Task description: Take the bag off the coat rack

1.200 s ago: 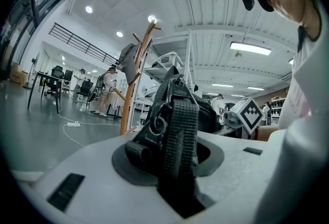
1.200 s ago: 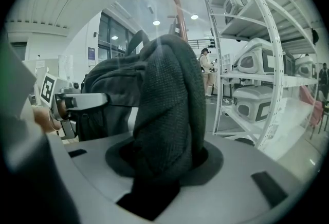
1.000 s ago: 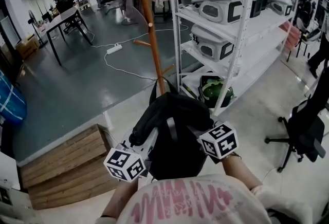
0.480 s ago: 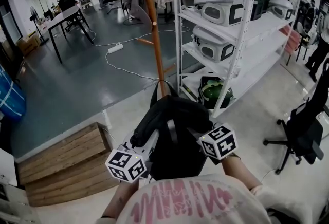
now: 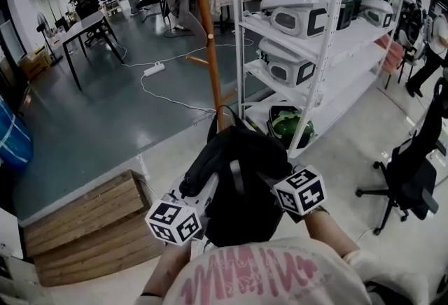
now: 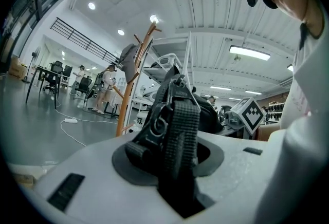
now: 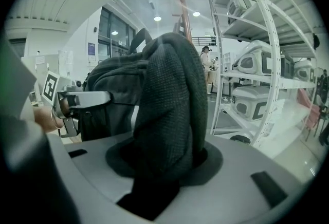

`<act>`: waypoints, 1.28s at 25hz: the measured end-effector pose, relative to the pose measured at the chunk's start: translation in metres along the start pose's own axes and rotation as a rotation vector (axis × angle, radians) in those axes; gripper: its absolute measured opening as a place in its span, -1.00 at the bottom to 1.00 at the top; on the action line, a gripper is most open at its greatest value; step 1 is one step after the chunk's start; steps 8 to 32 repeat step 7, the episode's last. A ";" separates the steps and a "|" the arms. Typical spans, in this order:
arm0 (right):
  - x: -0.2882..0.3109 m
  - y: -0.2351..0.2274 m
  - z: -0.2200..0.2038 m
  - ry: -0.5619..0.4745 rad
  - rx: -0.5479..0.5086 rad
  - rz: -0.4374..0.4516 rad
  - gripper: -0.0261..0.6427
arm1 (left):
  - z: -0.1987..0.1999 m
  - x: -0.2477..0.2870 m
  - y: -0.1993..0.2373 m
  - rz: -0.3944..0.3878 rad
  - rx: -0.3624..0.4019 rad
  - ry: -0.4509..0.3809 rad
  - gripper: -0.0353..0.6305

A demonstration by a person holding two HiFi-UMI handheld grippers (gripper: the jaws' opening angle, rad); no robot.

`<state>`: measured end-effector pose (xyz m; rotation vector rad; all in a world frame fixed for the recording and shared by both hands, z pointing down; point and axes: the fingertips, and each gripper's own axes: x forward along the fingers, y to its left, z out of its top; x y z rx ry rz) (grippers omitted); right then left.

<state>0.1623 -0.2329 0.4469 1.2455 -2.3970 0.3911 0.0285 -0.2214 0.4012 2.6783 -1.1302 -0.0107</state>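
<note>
The black bag (image 5: 238, 178) hangs free of the wooden coat rack (image 5: 207, 38), held up in front of the person between both grippers. My left gripper (image 5: 203, 197) is shut on a ribbed webbing strap (image 6: 179, 125) of the bag, beside its plastic buckle. My right gripper (image 5: 270, 182) is shut on the padded mesh shoulder strap (image 7: 167, 105). The bag's carry loop (image 5: 225, 115) stands up just in front of the rack's pole. The rack (image 6: 131, 89) shows behind the bag in the left gripper view, and its top (image 7: 182, 7) rises over the bag in the right gripper view.
White metal shelving (image 5: 318, 52) with white cases stands at the right, a green thing (image 5: 290, 125) on its bottom shelf. A wooden pallet (image 5: 91, 223) lies at the left and a black office chair (image 5: 413, 178) at the right. A power strip (image 5: 154, 68) and cable cross the grey floor.
The bag and both grippers stay in nearly the same place, both grips unchanged. Only the head view has shifted slightly.
</note>
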 end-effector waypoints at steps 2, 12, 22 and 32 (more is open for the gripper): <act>-0.001 -0.004 0.009 -0.008 0.002 -0.019 -0.44 | 0.009 0.006 0.003 -0.016 0.008 -0.004 -0.53; 0.007 -0.014 0.021 0.007 0.001 -0.063 -0.44 | 0.015 0.018 0.013 -0.048 -0.026 -0.003 -0.53; 0.007 -0.014 0.021 0.007 0.001 -0.063 -0.44 | 0.015 0.018 0.013 -0.048 -0.026 -0.003 -0.53; 0.007 -0.014 0.021 0.007 0.001 -0.063 -0.44 | 0.015 0.018 0.013 -0.048 -0.026 -0.003 -0.53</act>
